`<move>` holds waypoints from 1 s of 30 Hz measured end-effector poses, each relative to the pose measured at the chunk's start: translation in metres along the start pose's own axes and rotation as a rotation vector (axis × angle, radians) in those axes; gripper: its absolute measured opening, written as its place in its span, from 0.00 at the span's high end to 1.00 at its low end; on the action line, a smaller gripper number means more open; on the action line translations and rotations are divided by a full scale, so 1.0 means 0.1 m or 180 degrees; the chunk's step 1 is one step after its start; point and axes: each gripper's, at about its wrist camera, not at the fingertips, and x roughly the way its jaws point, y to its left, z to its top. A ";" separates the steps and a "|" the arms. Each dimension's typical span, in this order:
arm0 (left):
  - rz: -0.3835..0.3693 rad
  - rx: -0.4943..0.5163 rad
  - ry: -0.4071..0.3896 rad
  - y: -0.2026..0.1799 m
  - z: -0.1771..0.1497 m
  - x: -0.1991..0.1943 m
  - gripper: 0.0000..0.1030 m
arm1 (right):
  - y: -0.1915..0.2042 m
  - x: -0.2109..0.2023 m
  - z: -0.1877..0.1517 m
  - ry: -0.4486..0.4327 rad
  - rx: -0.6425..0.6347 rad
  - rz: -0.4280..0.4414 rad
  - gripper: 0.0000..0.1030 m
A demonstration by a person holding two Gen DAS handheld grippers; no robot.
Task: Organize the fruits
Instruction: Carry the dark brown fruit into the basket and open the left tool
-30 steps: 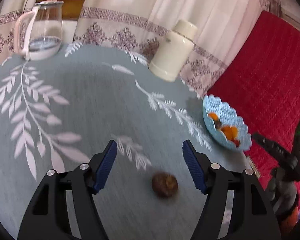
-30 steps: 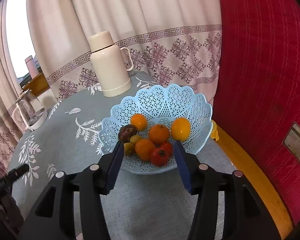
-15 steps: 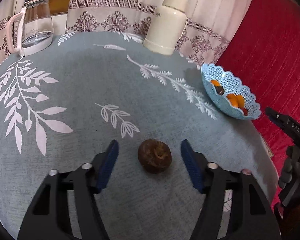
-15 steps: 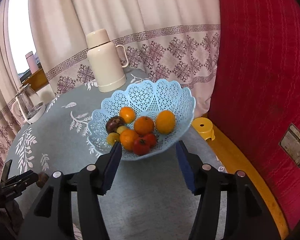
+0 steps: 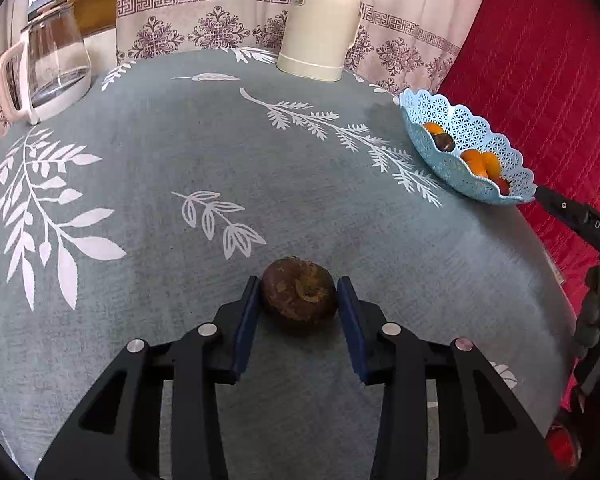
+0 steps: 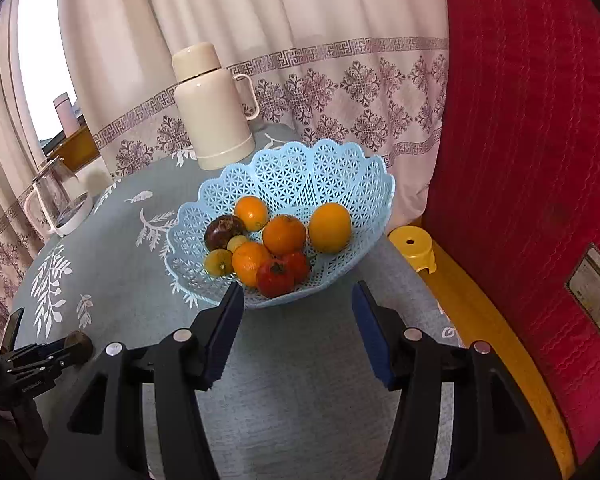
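Left gripper (image 5: 298,298): blue-padded jaws just closed in, both pads against the round, rough brown fruit (image 5: 299,295) resting on the grey-green leaf-print tablecloth (image 5: 180,160). Right gripper (image 6: 298,306): jaws partly open, nothing between, poised just before the pale blue lattice plastic basket (image 6: 300,172) of oranges and red fruit. Beyond: cream thermos (image 6: 210,108), glass kettle (image 5: 46,64).

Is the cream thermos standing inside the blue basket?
No, the cream thermos stands upright on the table behind the blue basket, which holds only fruit.
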 end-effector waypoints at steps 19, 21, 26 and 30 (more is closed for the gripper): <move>-0.0210 0.0262 -0.0285 -0.73 0.42 -0.09 0.61 | -0.30 0.03 -0.04 0.0041 0.0026 -0.0045 0.45; -0.0248 0.0301 -0.0313 -0.84 0.50 -0.07 0.61 | -0.33 0.05 -0.06 0.0066 0.0002 -0.0045 0.45; -0.0337 0.0440 -0.0375 -1.19 0.70 0.00 0.61 | -0.39 0.08 -0.11 0.0094 0.0027 0.0017 0.44; -0.0369 0.0522 -0.0414 -1.39 0.83 0.09 0.61 | -0.37 0.12 -0.12 0.0109 0.0010 0.0047 0.44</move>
